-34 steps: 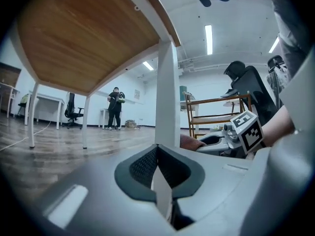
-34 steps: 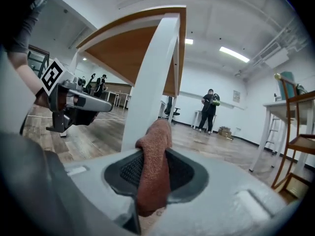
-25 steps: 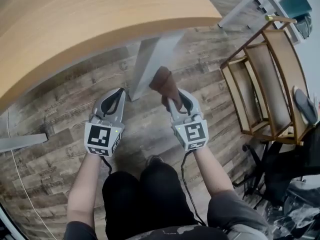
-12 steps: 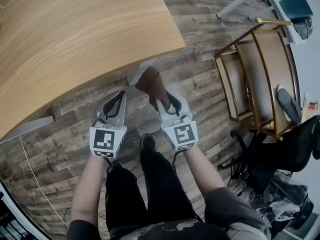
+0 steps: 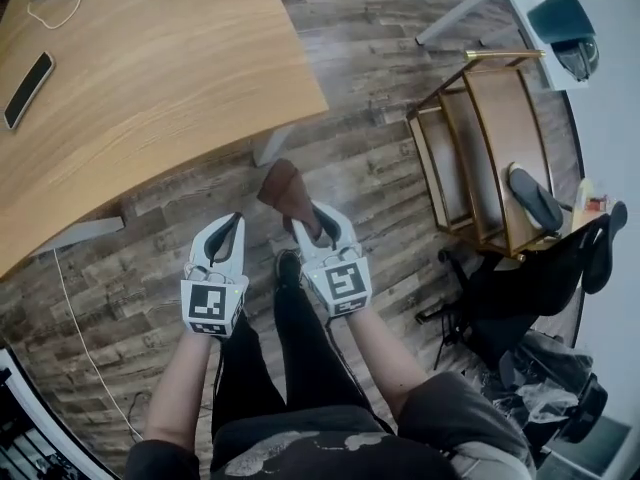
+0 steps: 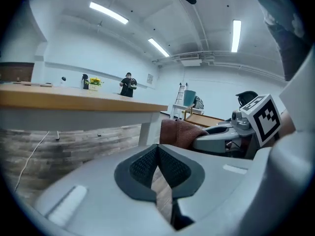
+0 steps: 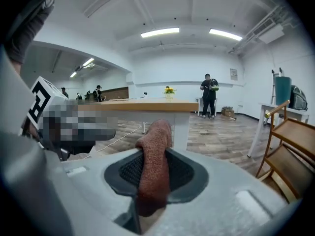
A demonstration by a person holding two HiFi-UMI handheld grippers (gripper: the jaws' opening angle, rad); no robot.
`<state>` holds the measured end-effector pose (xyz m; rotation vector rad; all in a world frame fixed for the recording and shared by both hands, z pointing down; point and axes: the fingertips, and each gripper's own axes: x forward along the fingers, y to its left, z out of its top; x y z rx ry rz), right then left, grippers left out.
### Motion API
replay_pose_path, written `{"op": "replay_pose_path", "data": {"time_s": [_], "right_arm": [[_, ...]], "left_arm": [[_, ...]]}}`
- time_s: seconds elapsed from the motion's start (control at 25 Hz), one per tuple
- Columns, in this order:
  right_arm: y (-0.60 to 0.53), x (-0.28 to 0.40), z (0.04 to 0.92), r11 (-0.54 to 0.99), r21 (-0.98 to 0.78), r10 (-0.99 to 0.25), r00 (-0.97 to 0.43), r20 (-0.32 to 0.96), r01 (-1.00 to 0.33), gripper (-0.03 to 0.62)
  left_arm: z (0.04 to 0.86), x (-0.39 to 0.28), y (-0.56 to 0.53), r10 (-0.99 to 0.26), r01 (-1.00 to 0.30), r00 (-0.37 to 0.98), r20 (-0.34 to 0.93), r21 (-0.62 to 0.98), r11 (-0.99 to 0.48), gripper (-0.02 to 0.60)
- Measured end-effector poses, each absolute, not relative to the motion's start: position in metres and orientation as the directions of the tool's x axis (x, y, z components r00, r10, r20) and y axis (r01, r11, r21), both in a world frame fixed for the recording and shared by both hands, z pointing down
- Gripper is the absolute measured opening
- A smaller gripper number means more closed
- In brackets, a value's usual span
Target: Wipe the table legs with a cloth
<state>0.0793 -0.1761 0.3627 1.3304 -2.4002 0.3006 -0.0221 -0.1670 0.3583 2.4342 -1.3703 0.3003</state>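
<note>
Cloth [image 5: 285,190], brown terry, is pinched in the right claw [image 5: 308,230]. Its jaws are closed on the lower part of it and the rest stands up out of the pads, seen plainly in the right gripper view [image 7: 153,166]. Left claw [image 5: 228,230] holds nothing: its pads [image 6: 173,167] meet at the tips, with only a sliver of floor showing lower down between them. Both claws are held side by side, low over the wood-plank floor [image 5: 370,118], above the person's dark-trousered legs [image 5: 300,358]. Cloth points toward the white bench leg [image 5: 268,146] and sits near it; contact can't be made out. The leg stands under the corner of the wooden bench [image 5: 150,78]. On the bench top there is a dark phone [image 5: 28,88] and a white cable [image 5: 50,3], well apart from the claws. Wooden shelf unit [image 5: 480,158] stands off to the right.
</note>
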Motion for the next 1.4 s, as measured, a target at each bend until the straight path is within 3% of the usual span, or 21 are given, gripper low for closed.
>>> {"op": "replay_pose_path", "data": {"time_s": [0.6,1.08,1.4], "right_arm": [[-0.071,0.004,0.255,0.570,-0.064,-0.712,-0.531,0.460,-0.819,0.087],[-0.006,-0.043,0.238,0.620,-0.019,-0.688,-0.555,0.469,-0.784,0.086],[0.035,-0.029,0.234,0.634,-0.063,-0.665,-0.585,0.465,-0.771,0.084]], "left_arm": [[0.210,-0.073,-0.081,-0.812,-0.859,0.512,0.282,0.140,-0.493,0.019],[0.220,-0.102,-0.008,-0.796,-0.842,0.533,0.287,0.091,-0.531,0.019],[0.216,-0.096,0.022,-0.828,-0.874,0.481,0.287,0.081,-0.479,0.020]]}}
